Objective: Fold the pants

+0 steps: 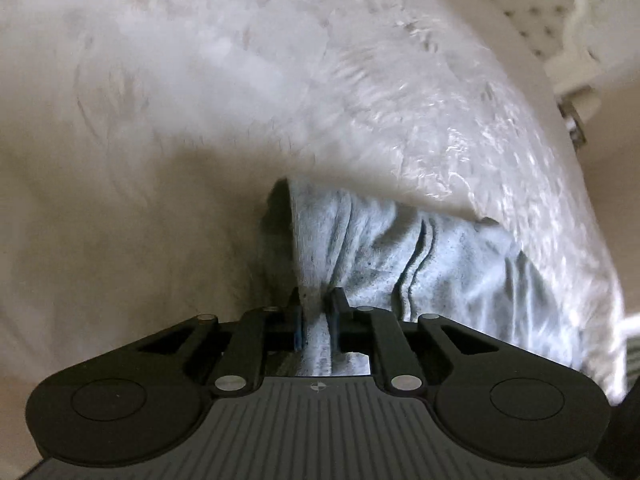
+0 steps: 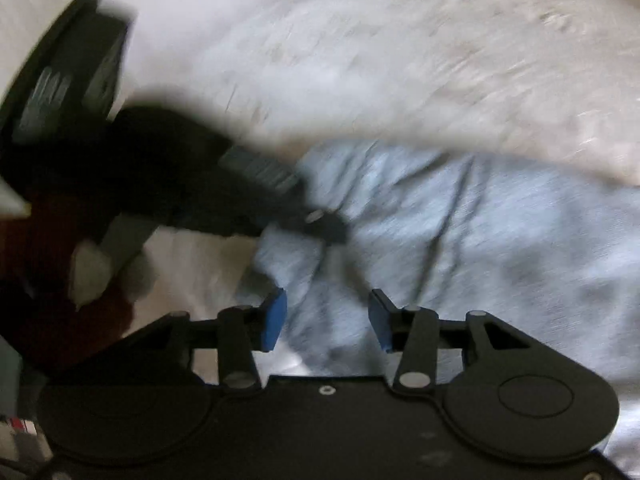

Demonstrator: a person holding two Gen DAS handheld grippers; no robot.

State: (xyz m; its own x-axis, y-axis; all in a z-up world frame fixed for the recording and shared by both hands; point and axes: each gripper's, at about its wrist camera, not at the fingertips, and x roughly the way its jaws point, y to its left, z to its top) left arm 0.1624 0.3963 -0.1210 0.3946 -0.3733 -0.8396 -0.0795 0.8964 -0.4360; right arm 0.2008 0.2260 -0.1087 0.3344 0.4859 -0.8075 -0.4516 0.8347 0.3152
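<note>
The pants are light grey-blue fabric. In the left wrist view they bunch up straight ahead, partly under a fluffy white blanket. My left gripper is shut on a pinched fold of the pants. In the right wrist view the pants spread across the middle and right, blurred by motion. My right gripper is open with its blue pads over the fabric and holds nothing. The left gripper's black body also shows in the right wrist view, gripping the pants' edge.
The white blanket covers the upper part of both views over a white sheet. A perforated white object sits at the top right of the left wrist view. Something dark red lies at the left of the right wrist view.
</note>
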